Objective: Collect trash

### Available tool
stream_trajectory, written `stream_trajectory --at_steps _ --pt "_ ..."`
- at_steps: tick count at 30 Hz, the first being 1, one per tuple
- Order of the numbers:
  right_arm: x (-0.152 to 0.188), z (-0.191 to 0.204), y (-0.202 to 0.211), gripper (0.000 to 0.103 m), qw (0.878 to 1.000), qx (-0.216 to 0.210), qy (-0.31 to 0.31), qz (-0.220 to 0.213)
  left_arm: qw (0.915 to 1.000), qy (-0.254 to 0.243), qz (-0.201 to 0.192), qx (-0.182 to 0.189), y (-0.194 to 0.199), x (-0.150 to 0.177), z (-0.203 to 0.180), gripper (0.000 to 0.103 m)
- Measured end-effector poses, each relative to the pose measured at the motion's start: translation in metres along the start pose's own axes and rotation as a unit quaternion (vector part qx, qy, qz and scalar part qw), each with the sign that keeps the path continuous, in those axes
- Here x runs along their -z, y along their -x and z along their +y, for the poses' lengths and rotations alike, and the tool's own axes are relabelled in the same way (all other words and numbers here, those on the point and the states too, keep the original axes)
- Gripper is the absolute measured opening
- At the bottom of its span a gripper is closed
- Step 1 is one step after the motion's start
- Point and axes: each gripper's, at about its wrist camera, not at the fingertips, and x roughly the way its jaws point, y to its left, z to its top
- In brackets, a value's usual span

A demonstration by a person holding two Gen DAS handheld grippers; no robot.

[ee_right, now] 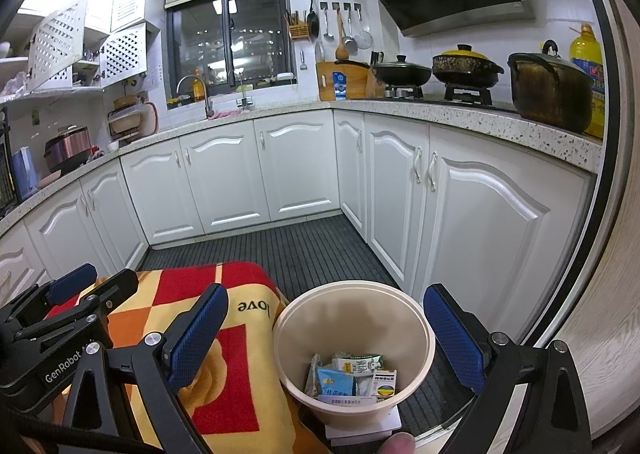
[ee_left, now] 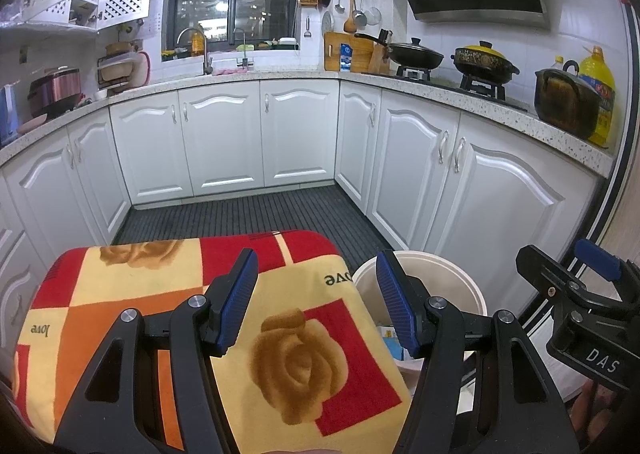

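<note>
A cream round bin (ee_right: 354, 330) stands on the floor beside a table covered with a red, orange and yellow rose-print cloth (ee_left: 168, 294). Several packets and small boxes of trash (ee_right: 352, 378) lie at the bin's bottom. My right gripper (ee_right: 326, 338) is open and empty, its jaws spread either side of the bin from above. My left gripper (ee_left: 316, 302) is open and empty above the cloth's right edge; the bin's rim (ee_left: 440, 266) shows behind its right finger. The right gripper also shows in the left wrist view (ee_left: 576, 286), the left gripper in the right wrist view (ee_right: 76, 294).
White cabinets (ee_left: 224, 141) line a U-shaped speckled counter (ee_left: 480, 101). A dark ribbed mat (ee_right: 300, 250) covers the floor. Pots (ee_right: 548, 89) and a yellow oil bottle (ee_right: 588, 49) stand on the right counter; a sink with a tap (ee_left: 192, 49) is at the back.
</note>
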Motion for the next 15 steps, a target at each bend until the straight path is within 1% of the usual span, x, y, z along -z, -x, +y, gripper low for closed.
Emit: stream_trajectory --at_steps 15 --pt "0.0016 0.0025 -0.0024 0.097 1.0 -0.001 -0.001 0.006 1.0 -0.004 0.005 -0.001 -0.0053 0.0018 -0.0001 0.06"
